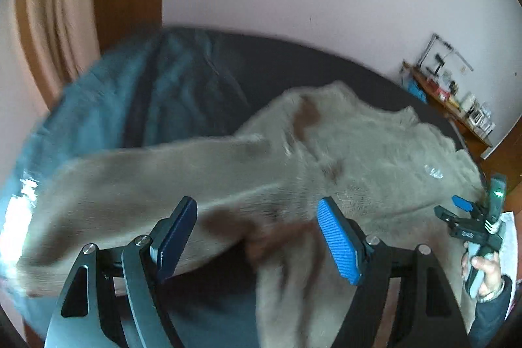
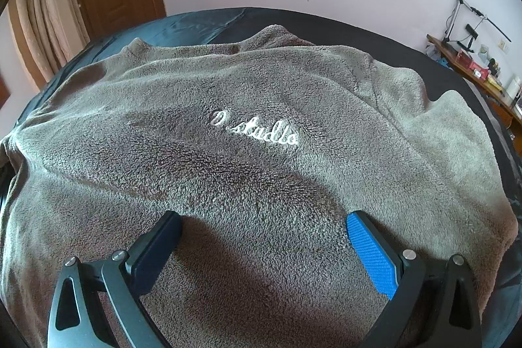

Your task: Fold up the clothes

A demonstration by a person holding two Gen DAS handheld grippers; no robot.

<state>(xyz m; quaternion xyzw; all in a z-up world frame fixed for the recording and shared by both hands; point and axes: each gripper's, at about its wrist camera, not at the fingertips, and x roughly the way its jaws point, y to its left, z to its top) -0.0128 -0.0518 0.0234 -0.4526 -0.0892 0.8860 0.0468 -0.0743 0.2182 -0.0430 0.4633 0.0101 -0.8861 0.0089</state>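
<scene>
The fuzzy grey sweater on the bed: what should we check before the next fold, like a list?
1. Sweater lies on the bed, lettering up: ok.
2. Left gripper open, nothing between its pads: ok.
3. Right gripper open above the sweater's lower part: ok.
4. Sleeve laid neatly across the body: cannot tell, the left wrist view is blurred.
5. Body smooth: not ok, ripples cross the middle.
6. Right-side sleeve folded in: not ok, it lies out to the side.
</scene>
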